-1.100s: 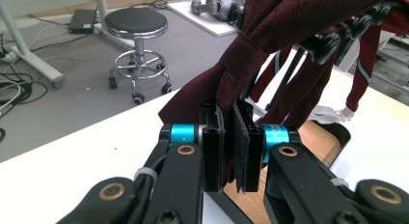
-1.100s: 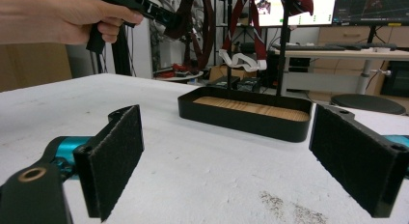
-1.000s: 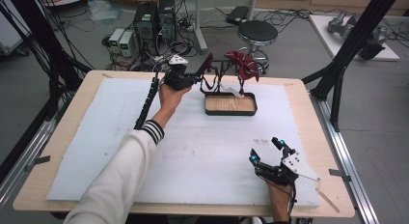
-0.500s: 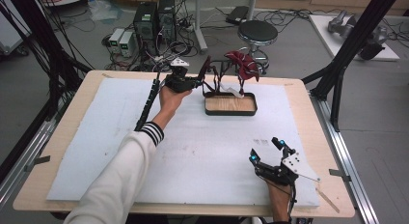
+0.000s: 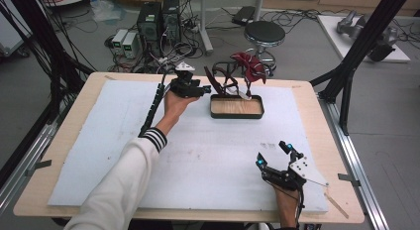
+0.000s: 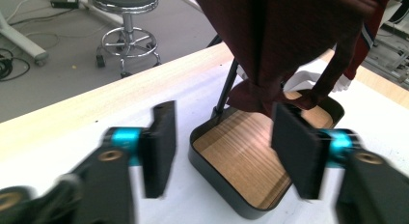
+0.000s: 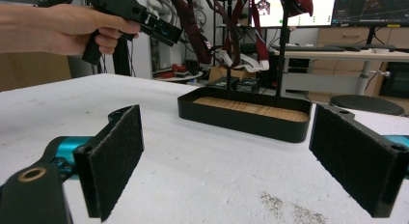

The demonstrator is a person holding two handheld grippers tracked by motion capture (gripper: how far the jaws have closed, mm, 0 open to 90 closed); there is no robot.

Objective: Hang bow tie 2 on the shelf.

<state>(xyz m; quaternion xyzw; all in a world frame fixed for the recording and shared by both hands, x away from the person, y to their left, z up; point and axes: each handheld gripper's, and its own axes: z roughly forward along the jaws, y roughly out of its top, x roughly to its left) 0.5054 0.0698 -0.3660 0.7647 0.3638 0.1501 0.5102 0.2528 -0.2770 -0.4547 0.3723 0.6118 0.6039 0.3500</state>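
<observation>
A black tray [image 5: 236, 115] with a wooden floor stands at the back middle of the white mat. A thin black stand rises from it, draped with dark red cloth straps [image 5: 250, 66]. My left gripper [image 5: 207, 88] is just left of the stand and level with the straps. Its jaws have just been opening, and in the left gripper view it [image 6: 224, 137] is open. The dark red cloth [image 6: 275, 40] hangs just beyond the pads, which press on nothing. My right gripper [image 5: 272, 153] rests at the front right, open and empty [image 7: 226, 151], facing the tray [image 7: 241, 119].
The white foam mat [image 5: 99, 141] covers most of the wooden table [image 5: 64, 126]. A stool [image 5: 264, 33], computers and cables stand on the floor beyond the far edge. Black frame posts [image 5: 346, 81] rise at the table's right and left sides.
The left gripper's jaws have opened beside the hanging straps and the hand has shifted only slightly. The right gripper has stayed where it was.
</observation>
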